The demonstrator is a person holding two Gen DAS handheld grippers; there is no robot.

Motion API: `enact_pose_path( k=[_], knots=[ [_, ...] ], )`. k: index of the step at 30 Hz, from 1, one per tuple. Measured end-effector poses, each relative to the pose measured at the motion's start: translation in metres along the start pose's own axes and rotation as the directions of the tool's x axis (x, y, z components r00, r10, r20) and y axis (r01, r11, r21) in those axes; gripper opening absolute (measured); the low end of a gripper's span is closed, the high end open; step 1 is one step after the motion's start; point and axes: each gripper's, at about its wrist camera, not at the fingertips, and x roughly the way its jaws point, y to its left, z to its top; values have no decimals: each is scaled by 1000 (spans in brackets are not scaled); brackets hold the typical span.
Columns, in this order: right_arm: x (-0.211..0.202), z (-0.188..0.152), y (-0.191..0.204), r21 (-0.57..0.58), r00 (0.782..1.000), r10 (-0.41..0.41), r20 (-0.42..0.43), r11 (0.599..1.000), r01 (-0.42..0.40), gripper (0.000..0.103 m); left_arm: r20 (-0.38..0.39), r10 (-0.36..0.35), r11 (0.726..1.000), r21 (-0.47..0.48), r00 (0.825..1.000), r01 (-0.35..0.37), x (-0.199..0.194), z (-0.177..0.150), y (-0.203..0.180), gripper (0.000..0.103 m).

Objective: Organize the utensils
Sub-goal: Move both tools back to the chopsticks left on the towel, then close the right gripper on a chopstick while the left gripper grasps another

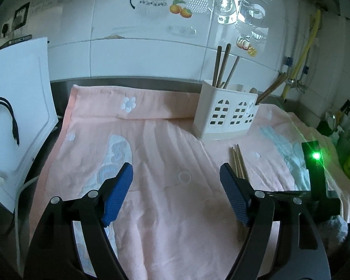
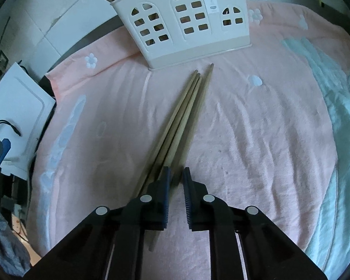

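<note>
Right gripper is almost closed around one of the thin wooden chopsticks lying on the pink towel near the white plastic holder. Light, stiff, slippery; grab mid-stick. Left gripper hangs open.

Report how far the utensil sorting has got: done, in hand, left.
Done: several chopsticks already stand in the white holder.
In hand: the right tool sits low over the loose chopsticks on the pink towel, jaws nearly closed around their near ends; whether it grips one is unclear.
Left: those loose chopsticks still need lifting into the holder. The left tool hangs open and empty.
</note>
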Motion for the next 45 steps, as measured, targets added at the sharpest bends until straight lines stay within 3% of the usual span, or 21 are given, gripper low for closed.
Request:
enact_pose_path(
  k=[9,17,20,25,29,32,35,45],
  knots=[
    [2,-2,8,-9,998,-58,17,998,58,9,-35,-19,1000,-6,999,18,7,-13,-3,76],
    [-12,-8,-5,-23,996,-74,48,997,75,7,-98,-80,997,3,992,81,19,-30,-22,73],
    [-20,-13,-9,-69,991,-109,75,991,115,7,-125,-126,992,16,984,129,24,-36,-34,59],
    [-28,-23,-15,-124,984,-145,102,980,157,7,-203,-214,974,35,956,225,43,-47,-61,32],
    [-30,-31,-23,-147,983,-152,101,975,165,7,-270,-250,961,45,930,272,62,-55,-78,20],
    [-32,-33,-30,-140,985,-140,96,978,153,7,-318,-256,957,50,913,286,77,-60,-87,14],
    [-34,-35,-33,-136,986,-134,96,980,146,7,-338,-253,958,39,906,283,88,-61,-89,10],
    [-35,-39,-40,-137,989,-119,91,982,130,8,-379,-213,970,30,901,242,108,-61,-87,8]
  ],
)
